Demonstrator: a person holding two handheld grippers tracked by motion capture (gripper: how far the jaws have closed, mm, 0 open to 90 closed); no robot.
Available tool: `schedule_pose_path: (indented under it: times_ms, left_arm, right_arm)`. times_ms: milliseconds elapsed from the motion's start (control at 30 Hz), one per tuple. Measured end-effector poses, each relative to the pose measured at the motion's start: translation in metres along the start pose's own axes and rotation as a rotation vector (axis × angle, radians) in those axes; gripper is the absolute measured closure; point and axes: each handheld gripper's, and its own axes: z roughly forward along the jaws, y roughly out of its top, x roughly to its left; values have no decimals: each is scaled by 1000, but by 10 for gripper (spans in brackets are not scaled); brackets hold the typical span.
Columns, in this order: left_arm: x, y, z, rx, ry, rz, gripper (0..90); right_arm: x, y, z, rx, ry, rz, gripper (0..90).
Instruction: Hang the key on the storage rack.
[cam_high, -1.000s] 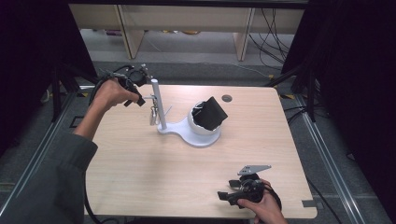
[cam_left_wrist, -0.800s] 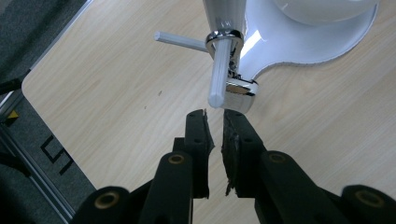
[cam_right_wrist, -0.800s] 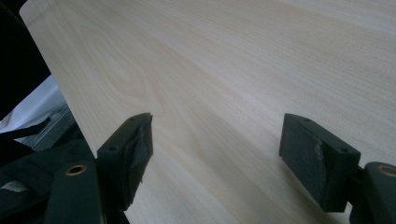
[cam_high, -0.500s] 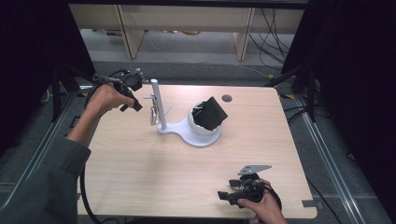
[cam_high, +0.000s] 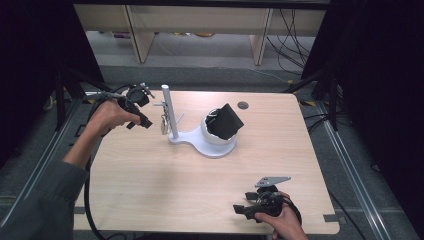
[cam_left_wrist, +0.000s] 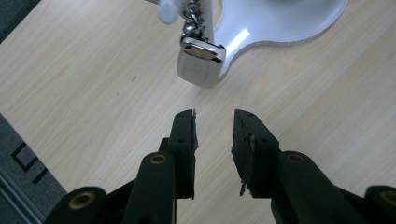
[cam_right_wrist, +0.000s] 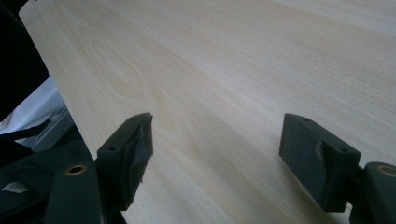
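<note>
Since a second ago the left gripper (cam_high: 144, 121) has backed off from the white post (cam_high: 169, 112), sliding toward 9 o'clock and a bit lower in the high view; earlier it sat right against the post, now there's a gap. Its jaws have just been opening, nothing between them. Right gripper (cam_high: 240, 209) hasn't budged.

Left gripper (cam_left_wrist: 214, 133): jaws part-open, a modest gap, holding nothing; bare wood shows between the pads. The metal padlock (cam_left_wrist: 201, 66) hangs just beyond the tips at 12 o'clock in the left gripper view, apart from both pads. It dangles on a short chain (cam_left_wrist: 191, 16) from a peg on the post, in front of the white stand base (cam_left_wrist: 280, 23).

High view: padlock (cam_high: 163, 123) hangs at the 9 o'clock side of the post, just beside it, between the post and the left gripper tips. The stand sits at about table centre, slightly toward 12 o'clock. The base runs from the post to a white bowl-like cup (cam_high: 212, 137) at 3 o'clock, with a black thing (cam_high: 227, 121) sitting tilted in it; can't tell what it is.

Right gripper (cam_right_wrist: 217, 149): jaws spread wide, empty, only table (cam_right_wrist: 233, 70) under them. In the high view it lies low on the table at 5 o'clock, near the front edge, in the person's hand (cam_high: 285, 222), tips pointing to 9 o'clock, well apart from the stand.
</note>
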Motion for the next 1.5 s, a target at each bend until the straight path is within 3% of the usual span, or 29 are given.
schedule_pose_path:
  times_ms: [100,133,467,567,633,700,767,800,833,867,1033,1167,1367,1467,1500]
  left_arm:
    - [-4,-5,4,-9,-8,16,677]
    - [-6,-6,5,-12,-10,18,674]
    - [-21,-22,12,-54,-44,43,658]
    - [-27,-27,15,-60,-54,48,642]
    - [-30,-30,17,-63,-59,43,630]
    - [-30,-31,18,-69,-60,53,613]
    - [-34,-38,22,-90,-70,14,561]
    - [-34,-41,23,-89,-69,10,544]
    - [-34,-44,24,-91,-64,8,535]
    - [-35,-47,25,-97,-62,-6,516]
    - [-39,-59,30,-97,-78,-43,425]
    - [-44,-67,34,-110,-77,-49,386]
    - [-55,-74,40,-122,-95,-37,356]
    - [-66,-79,46,-129,-108,-16,336]
    - [-70,-80,48,-141,-110,-27,334]
  right_arm:
    - [-1,0,1,-10,18,0,270]
    - [-1,0,0,-12,-8,-7,270]
    - [-1,1,-1,-8,3,-7,270]
    - [-2,1,0,-13,-4,-29,270]
    - [0,1,0,-5,-2,-1,270]
    - [-2,2,0,-9,-2,-8,270]
    - [-1,2,0,-8,-4,-11,270]
    - [-2,2,0,-13,-10,-38,270]
    - [1,1,1,-8,-6,-1,270]
    - [-1,2,1,-5,-7,-30,270]
    - [0,2,2,-5,-9,-32,270]
    - [0,2,2,-3,-4,-11,270]
    - [0,2,2,-5,-11,-29,270]
    - [0,2,2,-6,-12,-28,270]
    - [0,2,2,-6,-12,-29,270]
